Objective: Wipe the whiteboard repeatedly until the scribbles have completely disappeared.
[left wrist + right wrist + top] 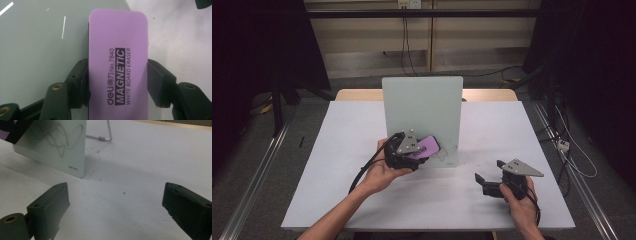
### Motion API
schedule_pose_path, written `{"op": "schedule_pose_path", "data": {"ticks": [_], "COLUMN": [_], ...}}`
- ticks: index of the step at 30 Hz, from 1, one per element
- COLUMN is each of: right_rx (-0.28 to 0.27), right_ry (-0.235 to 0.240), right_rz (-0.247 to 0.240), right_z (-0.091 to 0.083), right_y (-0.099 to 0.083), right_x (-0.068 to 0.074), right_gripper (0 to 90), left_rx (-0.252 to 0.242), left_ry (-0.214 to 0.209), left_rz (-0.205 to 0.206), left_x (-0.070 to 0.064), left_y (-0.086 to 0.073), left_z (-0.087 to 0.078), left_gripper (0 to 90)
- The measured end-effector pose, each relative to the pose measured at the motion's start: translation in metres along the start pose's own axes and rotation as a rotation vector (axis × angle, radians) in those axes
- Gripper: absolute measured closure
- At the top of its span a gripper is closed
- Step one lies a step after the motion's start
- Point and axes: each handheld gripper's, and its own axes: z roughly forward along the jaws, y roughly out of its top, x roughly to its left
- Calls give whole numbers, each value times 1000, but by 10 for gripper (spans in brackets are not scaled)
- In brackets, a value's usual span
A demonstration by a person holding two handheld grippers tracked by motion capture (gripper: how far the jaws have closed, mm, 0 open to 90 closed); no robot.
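Across most of the high view sits the white table (337, 165), which is the biggest thing going. Standing upright around its middle is a pale green whiteboard (422, 107), propped from behind on a thin metal stand (105, 138), with some dark scribbles near its lower right corner and a small brand mark at that corner. Near the board's bottom left, the left hand-held gripper (419, 155) is clamped on a purple eraser (428, 146), one jaw on each long side, and the eraser is pressed up against the board's face. You can read "MAGNETIC WHITE BOARD ERASER" printed on it in the left gripper view. Over at the near right, the right hand-held gripper (489, 177) is just above the table with its jaws wide apart and nothing between them, well apart from the board.
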Motion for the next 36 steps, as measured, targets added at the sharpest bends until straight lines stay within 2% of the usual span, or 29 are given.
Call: {"op": "schedule_pose_path", "data": {"ticks": [3, 12, 14, 17, 20, 24, 28, 30, 32, 34, 36], "right_rx": [2, 3, 2, 1, 2, 1, 2, 1, 2, 2, 2], "right_ry": [4, 6, 6, 5, 2, 2, 1, 2, 2, 1, 2], "right_rz": [-2, -1, -2, -1, 0, 3, 0, -1, 0, 0, -1], "right_z": [0, -1, -1, -1, -1, -2, -1, -1, -1, -1, -1], "right_y": [0, 0, 0, 0, 0, -1, 0, 0, 0, 0, 0], "right_x": [0, 0, 0, 0, 0, 0, 0, 0, 0, 0, 0], "right_gripper": [72, 71, 71, 70, 70, 70, 69, 69, 69, 69, 69], "left_rx": [9, 55, 62, 56, 38, -12, -71, -81, -83, -73, -62], "left_ry": [-21, -71, -68, -64, -31, 11, 76, 93, 89, 100, 92], "left_rz": [-7, 10, 18, 5, 5, -35, -63, -67, -71, -56, -47], "left_x": [-4, -13, -14, -13, -7, 3, 13, 16, 16, 14, 11], "left_y": [-2, -8, -9, -10, -8, -7, -5, -5, -5, -4, -4], "left_z": [6, 19, 19, 17, 7, -7, -24, -28, -28, -26, -22], "left_gripper": [406, 407, 406, 407, 407, 406, 406, 406, 406, 406, 405]}}
